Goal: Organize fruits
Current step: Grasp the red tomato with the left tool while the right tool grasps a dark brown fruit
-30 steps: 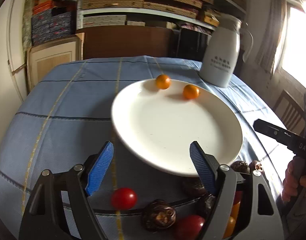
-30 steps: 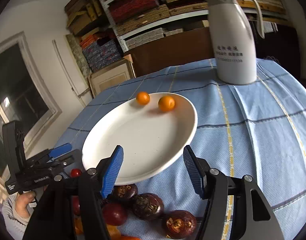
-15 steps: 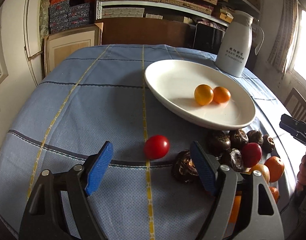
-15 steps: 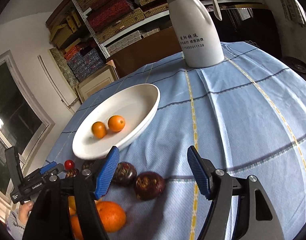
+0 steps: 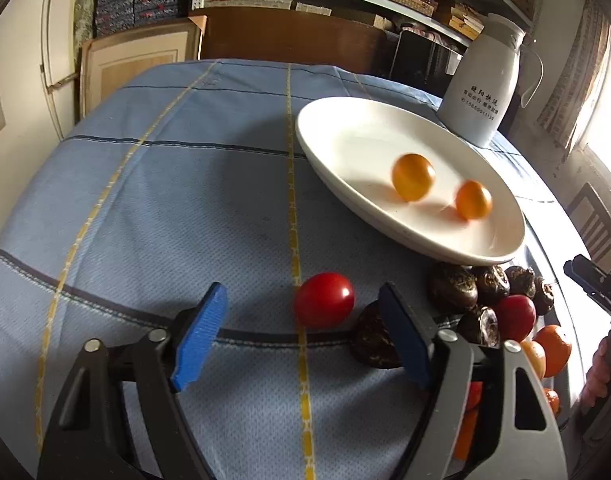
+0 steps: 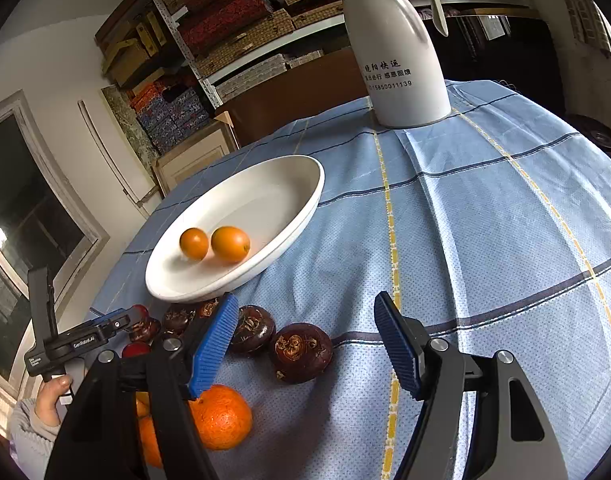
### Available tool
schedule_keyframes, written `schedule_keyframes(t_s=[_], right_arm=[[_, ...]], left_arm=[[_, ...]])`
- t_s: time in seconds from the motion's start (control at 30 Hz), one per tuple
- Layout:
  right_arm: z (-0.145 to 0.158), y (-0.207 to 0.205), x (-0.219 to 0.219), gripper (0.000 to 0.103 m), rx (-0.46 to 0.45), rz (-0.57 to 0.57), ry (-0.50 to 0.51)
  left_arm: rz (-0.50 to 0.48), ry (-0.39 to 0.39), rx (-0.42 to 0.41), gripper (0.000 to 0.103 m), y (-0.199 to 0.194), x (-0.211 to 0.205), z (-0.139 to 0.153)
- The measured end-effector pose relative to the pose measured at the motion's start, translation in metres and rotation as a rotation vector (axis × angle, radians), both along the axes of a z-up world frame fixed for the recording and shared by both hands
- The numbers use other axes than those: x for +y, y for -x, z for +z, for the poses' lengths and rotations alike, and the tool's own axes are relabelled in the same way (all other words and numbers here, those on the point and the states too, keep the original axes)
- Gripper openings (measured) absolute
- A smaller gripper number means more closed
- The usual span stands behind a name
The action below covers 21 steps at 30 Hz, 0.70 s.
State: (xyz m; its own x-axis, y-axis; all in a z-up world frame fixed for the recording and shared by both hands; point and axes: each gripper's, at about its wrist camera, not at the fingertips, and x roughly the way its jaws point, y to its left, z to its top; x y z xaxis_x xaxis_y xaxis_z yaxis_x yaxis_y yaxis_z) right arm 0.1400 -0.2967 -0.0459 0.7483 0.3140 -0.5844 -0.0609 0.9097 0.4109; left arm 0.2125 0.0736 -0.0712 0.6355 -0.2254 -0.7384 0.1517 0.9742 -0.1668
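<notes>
Your left gripper [image 5: 301, 334], black with blue ribbed pads, has its jaws closing, with nothing pressed between them: the small glossy red cherry tomato [image 5: 324, 299] lies on the blue checked tablecloth [image 5: 165, 200] just beyond the pads, nearer the right pad, untouched. A dark brown, rough-skinned water chestnut [image 5: 371, 338] sits just beside that tomato, partly hidden behind the right pad.

Your right gripper [image 6: 305, 346], of the same build, stands open and holds nothing. The nearest dark brown chestnut [image 6: 301, 352] lies on the cloth just ahead of its left pad, clear of both pads. A round orange tangerine [image 6: 221, 416] rests below that pad, closer to you than the chestnut.

Measured from the shallow white oval ceramic plate [image 6: 281, 188]: the heap of chestnuts, a second red tomato [image 5: 516, 317] and the oranges crowd against its near rim, some tucked under the edge. Inside the plate, toward its near end, two small orange kumquat-like fruits [image 6: 213, 243] lie side by side. Beyond the plate's far end stands a tall white insulated jug with a grey lid and handle [image 6: 393, 52], upright on the cloth.
</notes>
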Motion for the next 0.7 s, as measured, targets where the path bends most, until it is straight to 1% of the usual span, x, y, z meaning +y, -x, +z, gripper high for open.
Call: schedule_keyframes(t_s=[0.03,0.07,0.13,0.2,0.23,0.27,0.47,0.57,0.7], right_arm=[[0.000,0.000,0.000,0.071,0.002,-0.001,-0.001],[0.000,0.000,0.000,0.071,0.004,-0.002,-0.002],[0.000,0.000,0.000,0.071,0.010,-0.001,-0.005],[-0.001,-0.001,0.000,0.071,0.015,0.002,-0.007],[-0.001,-0.001,0.000,0.071,0.017,0.003,-0.008],[-0.001,-0.002,0.000,0.071,0.019,0.005,-0.008],[-0.004,0.001,0.000,0.071,0.037,0.014,0.004],[-0.005,0.003,0.005,0.070,0.048,0.036,0.023],[-0.008,0.003,0.009,0.062,0.066,0.070,0.032]], left_arm=[[-0.006,0.014,0.007,0.066,-0.003,0.001,-0.001],[-0.011,0.027,0.020,0.058,-0.006,0.003,-0.003],[-0.017,0.027,0.024,0.055,-0.007,0.003,-0.003],[-0.036,0.020,0.024,0.049,-0.007,0.000,-0.004],[-0.051,0.023,0.026,0.038,-0.006,-0.002,-0.004],[-0.066,0.021,0.026,0.031,-0.003,-0.004,-0.004],[-0.085,-0.121,-0.026,0.031,0.011,-0.028,0.001],[-0.086,-0.134,-0.032,0.031,0.012,-0.031,0.002],[-0.084,-0.111,-0.017,0.031,0.008,-0.029,0.001]])
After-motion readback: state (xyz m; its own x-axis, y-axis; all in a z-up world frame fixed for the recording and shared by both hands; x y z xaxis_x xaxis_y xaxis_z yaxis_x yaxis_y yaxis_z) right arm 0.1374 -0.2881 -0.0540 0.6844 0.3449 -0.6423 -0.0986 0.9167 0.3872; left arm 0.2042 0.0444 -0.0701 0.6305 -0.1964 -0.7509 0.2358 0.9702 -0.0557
